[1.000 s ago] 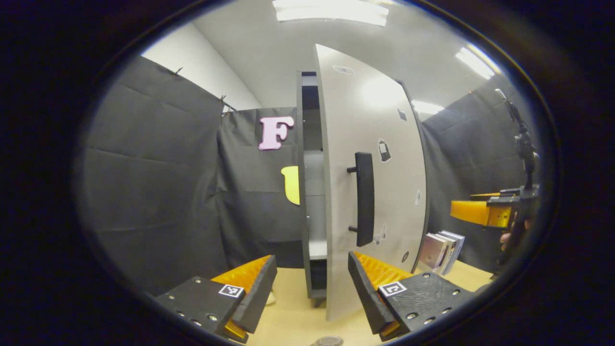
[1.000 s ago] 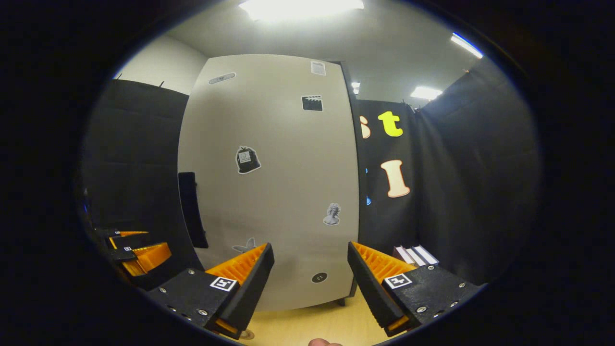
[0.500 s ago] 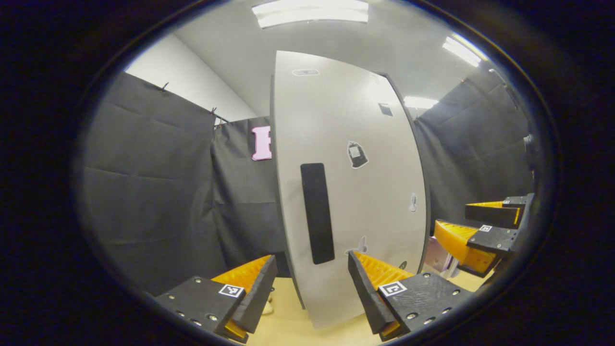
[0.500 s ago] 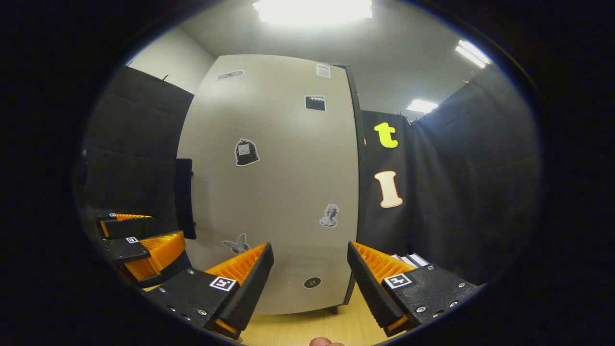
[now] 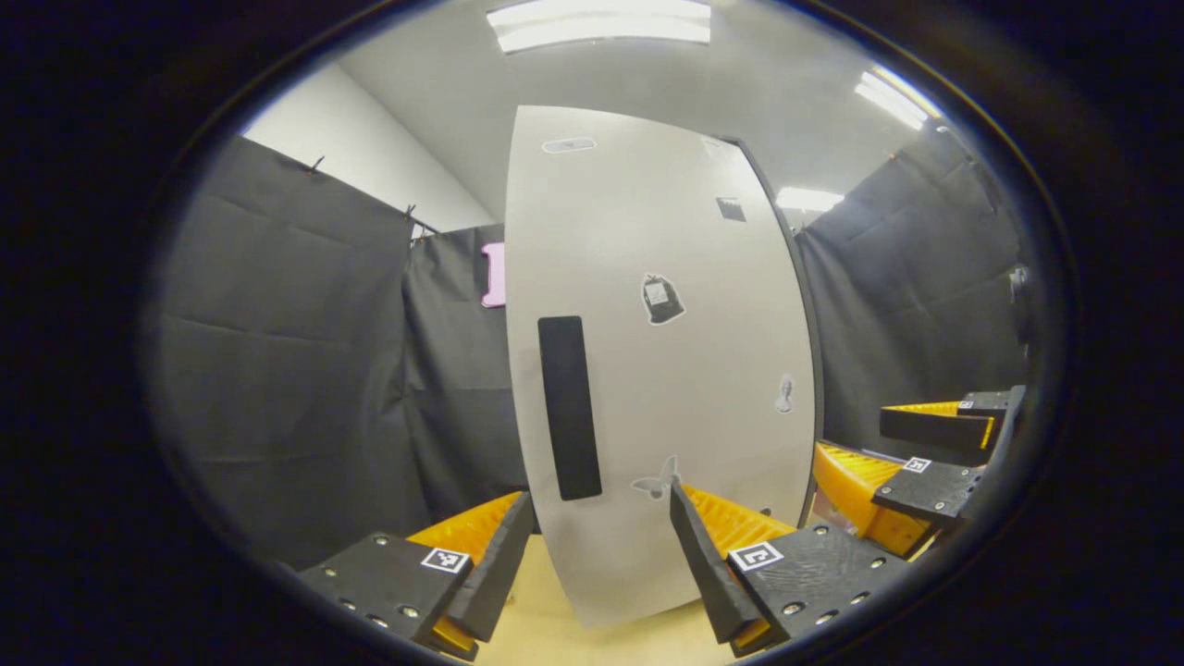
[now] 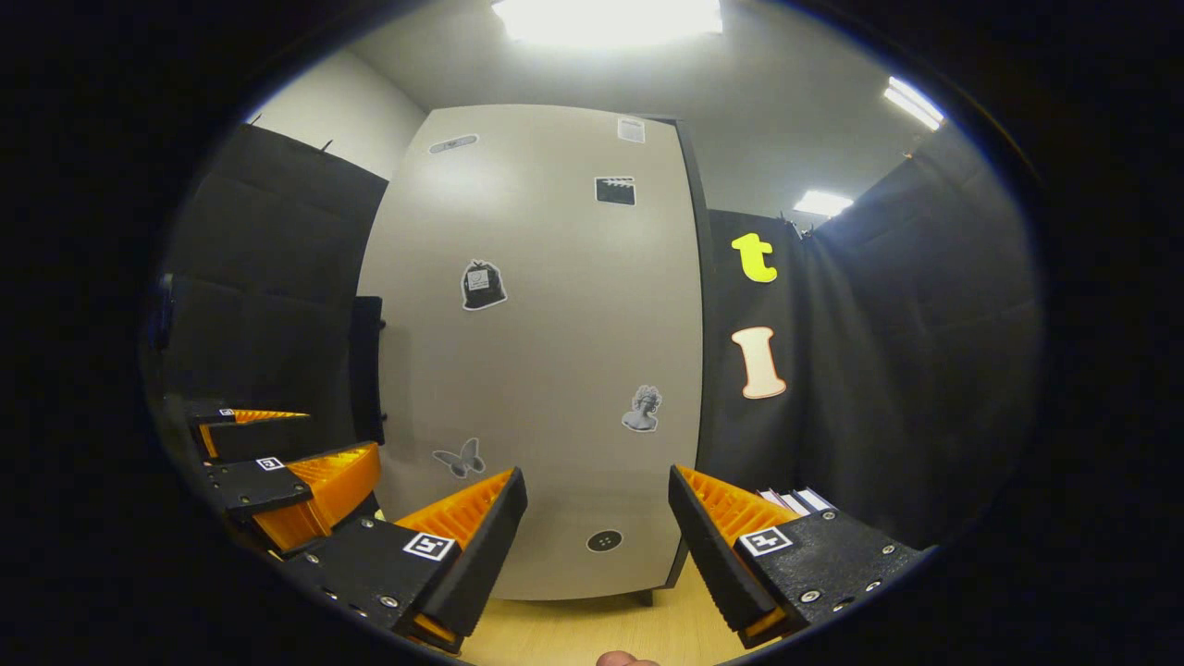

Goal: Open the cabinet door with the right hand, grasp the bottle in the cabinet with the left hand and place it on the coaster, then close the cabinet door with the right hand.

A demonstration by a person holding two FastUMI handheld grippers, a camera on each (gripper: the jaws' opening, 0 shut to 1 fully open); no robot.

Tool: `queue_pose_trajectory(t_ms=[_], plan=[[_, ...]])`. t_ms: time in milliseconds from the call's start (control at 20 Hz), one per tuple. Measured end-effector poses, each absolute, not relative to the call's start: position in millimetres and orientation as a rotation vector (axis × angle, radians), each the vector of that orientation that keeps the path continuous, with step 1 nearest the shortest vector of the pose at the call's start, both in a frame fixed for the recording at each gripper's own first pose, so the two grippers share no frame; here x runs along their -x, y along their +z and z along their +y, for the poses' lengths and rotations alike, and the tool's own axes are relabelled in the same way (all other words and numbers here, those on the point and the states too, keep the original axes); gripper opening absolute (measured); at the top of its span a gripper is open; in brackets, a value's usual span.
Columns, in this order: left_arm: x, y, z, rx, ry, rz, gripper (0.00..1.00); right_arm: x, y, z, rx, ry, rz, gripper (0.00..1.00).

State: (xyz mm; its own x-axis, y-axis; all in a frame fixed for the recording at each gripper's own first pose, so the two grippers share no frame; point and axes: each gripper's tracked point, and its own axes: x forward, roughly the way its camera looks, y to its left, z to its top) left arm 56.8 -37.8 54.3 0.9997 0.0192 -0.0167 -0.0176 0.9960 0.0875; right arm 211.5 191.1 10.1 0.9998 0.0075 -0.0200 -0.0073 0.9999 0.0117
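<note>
In the left gripper view, the left tongs stood spread with nothing between the fingers, poised over the light wooden counter. Directly ahead stood the cabinet door — a pale panel, shut flat against the cabinet. Its dark vertical handle lay on the left part of the panel, with small stickers scattered to the right of it. At the far right edge of that view, the right tongs were seen from the side, also spread and empty.

In the right gripper view, the left tongs appeared at the lower left, just beside the handle. The door filled the middle; the right tongs faced its lower part, fingers parted, gripping nothing. A few books stood to the right. Bottle and coaster location could not be told.
</note>
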Motion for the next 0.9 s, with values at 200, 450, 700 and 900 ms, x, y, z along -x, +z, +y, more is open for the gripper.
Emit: queue_pose_trajectory(t_ms=[200,450,700,900], plan=[[-59,49,-35,-0.083,0.032,0.03,0.86,-218,5,192,-0.008,0.024,0.042,0.95],[-57,53,-35,-0.075,0.039,0.008,0.86,-219,4,198,0.013,0.049,0.042,0.95],[-54,57,-37,-0.086,0.032,-0.011,0.86,-215,11,201,0.007,0.052,0.022,0.95],[-53,58,-36,-0.052,0.03,-0.009,0.86,-212,15,201,0.007,0.053,0.017,0.95]])
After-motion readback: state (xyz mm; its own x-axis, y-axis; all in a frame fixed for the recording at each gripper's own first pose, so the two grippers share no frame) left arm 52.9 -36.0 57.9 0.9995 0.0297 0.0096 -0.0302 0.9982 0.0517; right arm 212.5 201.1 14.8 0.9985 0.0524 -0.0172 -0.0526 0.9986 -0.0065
